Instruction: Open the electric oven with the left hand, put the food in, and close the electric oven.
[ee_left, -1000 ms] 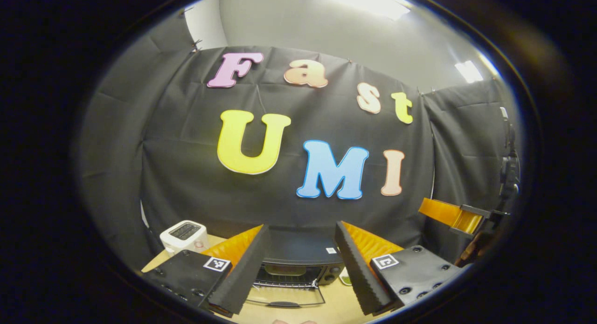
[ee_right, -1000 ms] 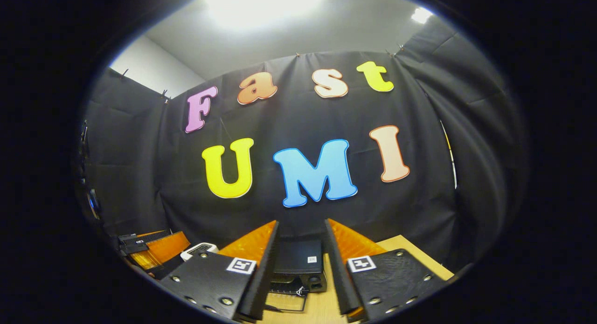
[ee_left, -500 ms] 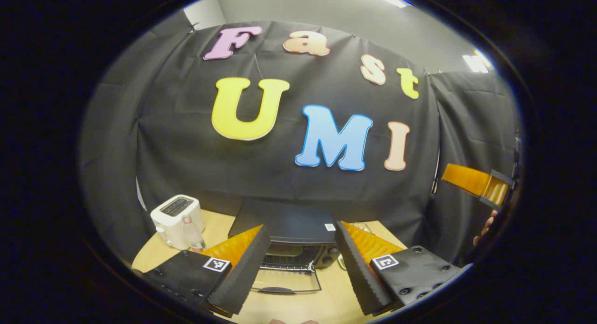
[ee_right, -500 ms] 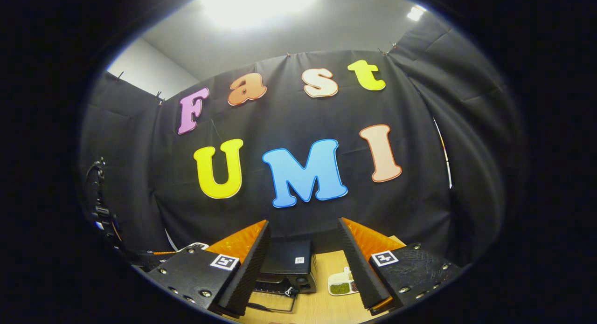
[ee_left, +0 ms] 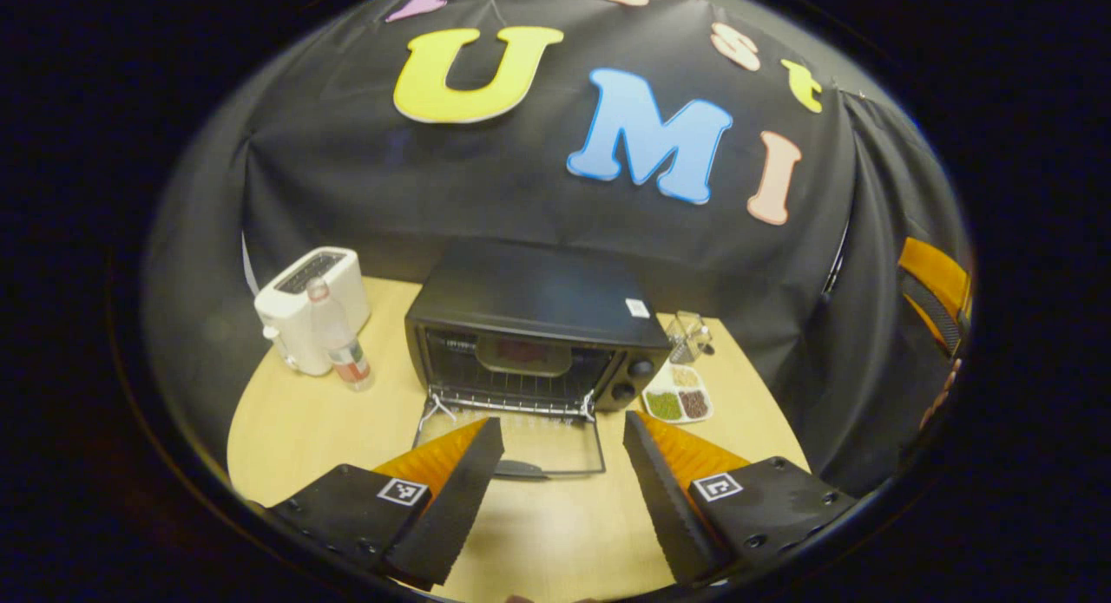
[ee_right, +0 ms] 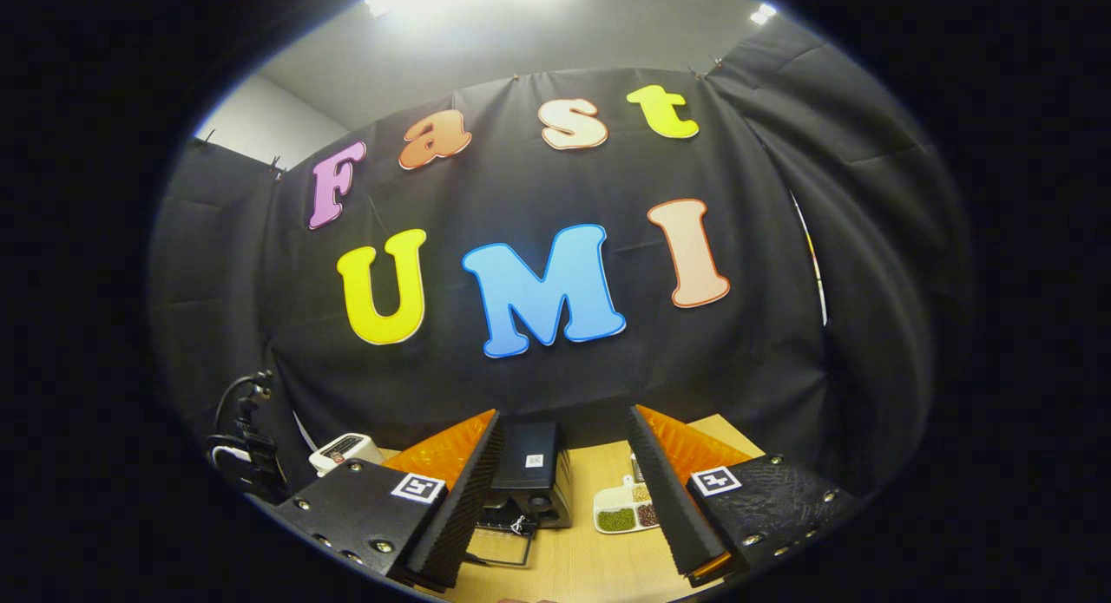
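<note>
Left tongs [ee_left: 562, 464] and right tongs [ee_right: 562, 464] both released and empty above the surface [ee_left: 286, 429]; the electric oven [ee_left: 534, 325] stands at the back with its door [ee_left: 514, 442] already folded down flat, and the food tray [ee_left: 677, 402] lies just beside its right wall. Likely hazards: the right tongs, reaching for the tray, could clip the lowered door or oven corner, or tip the shallow tray and spill it. The left gripper view adds the rack inside, the toaster [ee_left: 308, 304] and the bottle [ee_left: 334, 343].
</note>
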{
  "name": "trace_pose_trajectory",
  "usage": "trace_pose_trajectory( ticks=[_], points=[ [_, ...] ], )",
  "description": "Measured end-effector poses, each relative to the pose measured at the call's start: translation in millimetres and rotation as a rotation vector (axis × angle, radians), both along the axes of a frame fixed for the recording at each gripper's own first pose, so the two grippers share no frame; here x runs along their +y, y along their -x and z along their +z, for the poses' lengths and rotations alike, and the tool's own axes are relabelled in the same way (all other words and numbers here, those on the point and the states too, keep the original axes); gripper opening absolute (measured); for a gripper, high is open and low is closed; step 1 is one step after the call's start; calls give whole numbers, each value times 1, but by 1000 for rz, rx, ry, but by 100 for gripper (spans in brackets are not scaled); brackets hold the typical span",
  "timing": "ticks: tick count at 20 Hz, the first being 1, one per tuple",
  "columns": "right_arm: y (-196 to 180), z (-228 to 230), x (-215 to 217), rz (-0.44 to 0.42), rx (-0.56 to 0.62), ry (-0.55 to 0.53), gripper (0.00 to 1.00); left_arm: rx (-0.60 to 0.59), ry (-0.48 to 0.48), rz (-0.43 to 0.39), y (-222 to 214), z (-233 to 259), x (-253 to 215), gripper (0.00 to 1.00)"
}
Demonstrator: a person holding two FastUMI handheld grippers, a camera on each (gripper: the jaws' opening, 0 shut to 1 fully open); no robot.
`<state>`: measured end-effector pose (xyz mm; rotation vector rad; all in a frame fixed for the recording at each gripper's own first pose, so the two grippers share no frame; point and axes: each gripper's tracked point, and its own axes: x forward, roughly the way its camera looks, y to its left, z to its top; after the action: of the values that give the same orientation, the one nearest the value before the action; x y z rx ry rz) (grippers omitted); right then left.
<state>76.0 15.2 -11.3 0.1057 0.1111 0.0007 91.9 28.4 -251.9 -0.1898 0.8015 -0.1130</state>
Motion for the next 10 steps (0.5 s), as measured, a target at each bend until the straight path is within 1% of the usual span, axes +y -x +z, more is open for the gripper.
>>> trace_pose_trajectory(
  ticks=[1, 2, 3, 4, 6, 9, 10],
  points=[
    [0, -3, -3, -6, 10, -2, 88, 54, 12, 6, 6, -19, 1, 99],
    [2, -6, -9, -16, 19, -4, 88, 103, 21, 10, 11, -35, 1, 95],
    [3, -9, -14, -27, 28, -6, 88, 153, 24, 11, 17, -50, 2, 95],
    [3, -13, -17, -37, 38, -7, 88, 204, 17, 9, 22, -65, 3, 92],
    [3, -20, -23, -55, 57, -8, 88, 270, -12, 0, 27, -84, 7, 99],
    [3, -29, -31, -77, 86, -4, 88, 339, -83, -35, 35, -110, 14, 99],
    [4, -33, -34, -85, 95, -2, 88, 365, -104, -45, 36, -120, 16, 93]
  ],
)
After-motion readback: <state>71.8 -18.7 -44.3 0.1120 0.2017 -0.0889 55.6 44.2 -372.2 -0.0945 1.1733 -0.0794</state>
